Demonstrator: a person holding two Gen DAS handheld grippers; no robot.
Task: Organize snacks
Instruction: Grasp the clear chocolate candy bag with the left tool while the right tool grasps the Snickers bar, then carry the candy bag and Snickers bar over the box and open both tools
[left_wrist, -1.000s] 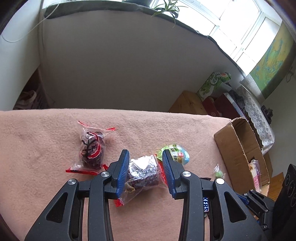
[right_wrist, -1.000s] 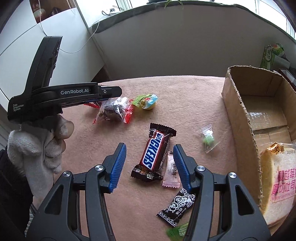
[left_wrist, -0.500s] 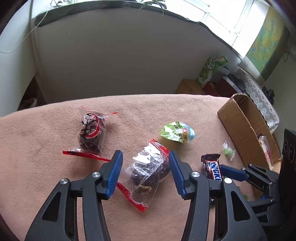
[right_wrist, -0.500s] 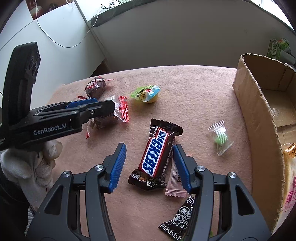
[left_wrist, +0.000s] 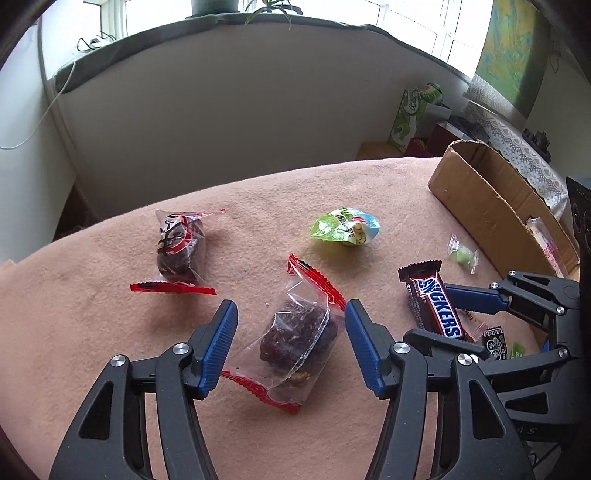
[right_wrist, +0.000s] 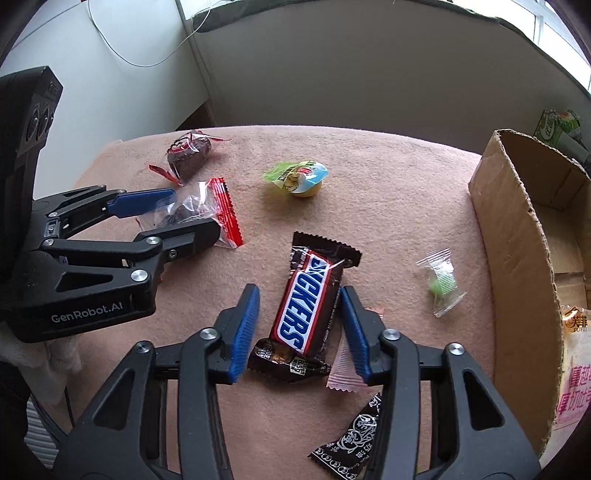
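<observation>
Snack sorting, mid-grab

We have just let the left gripper (left_wrist: 290, 345) widen around the date packet (left_wrist: 293, 341); our right gripper (right_wrist: 299, 325) narrows on the Snickers bar (right_wrist: 308, 301), not yet gripping.

Two close downward wrist views

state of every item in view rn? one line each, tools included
left tool: jaws opening, clear snack bag between them, pads off it
right tool: jaws closing around Snickers bar, pads not yet on it
clear snack bag: sealed, lying on blanket
Snickers bar: wrapped, flat on blanket
second dark snack bag: sealed, untouched
jelly cup: lidded, upright
green candy: wrapped, lying loose
cardboard box: open, bread pack inside
</observation>
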